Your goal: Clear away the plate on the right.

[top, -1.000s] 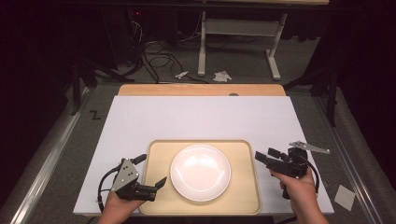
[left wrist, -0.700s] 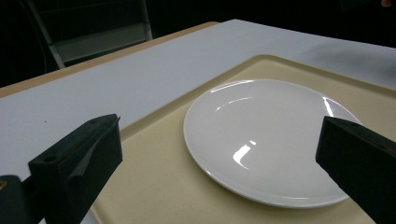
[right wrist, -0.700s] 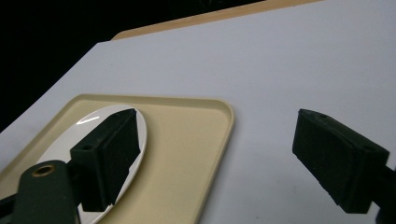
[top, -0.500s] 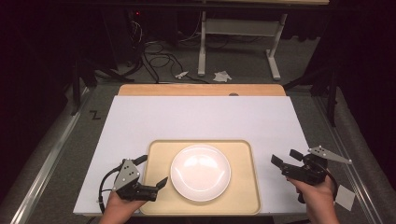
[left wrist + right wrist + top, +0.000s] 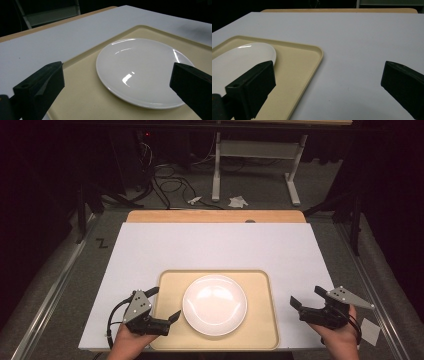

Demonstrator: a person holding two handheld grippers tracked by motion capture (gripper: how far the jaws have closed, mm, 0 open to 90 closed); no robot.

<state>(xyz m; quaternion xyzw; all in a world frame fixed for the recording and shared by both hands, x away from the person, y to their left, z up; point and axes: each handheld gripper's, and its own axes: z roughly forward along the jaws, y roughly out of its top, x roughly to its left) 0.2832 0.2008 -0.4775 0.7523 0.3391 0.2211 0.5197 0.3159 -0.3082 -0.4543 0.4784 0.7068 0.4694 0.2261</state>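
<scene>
Two grippers flank the tray, and the bigger change is on your right: a second ago the right gripper sat against the tray's right edge; now it stands off that edge on the bare white table top, well clear of the tray. Its jaws have just been opening and now stand wide, with nothing between them; in the right gripper view they frame only white surface, with the tray's corner off to one side. Your left gripper has stayed where it was, over the tray's left edge, jaws wide apart and empty, aimed across at the plate. In the left gripper view the plate lies ahead of the jaws, untouched.

My reading is that you have let go on the right and backed off, so the tray is probably set where you want it, or you are about to take a fresh hold. The plate rests flat in the middle of the tray, bare and glossy, and the tray sits at the near edge of the table top.

Beyond the tray, the white top runs to a wooden strip at its far edge. Past that lies grey carpet, with a white table frame standing on it, a tangle of cables and two scraps of paper. A smaller white scrap lies on the floor right of the tray.
</scene>
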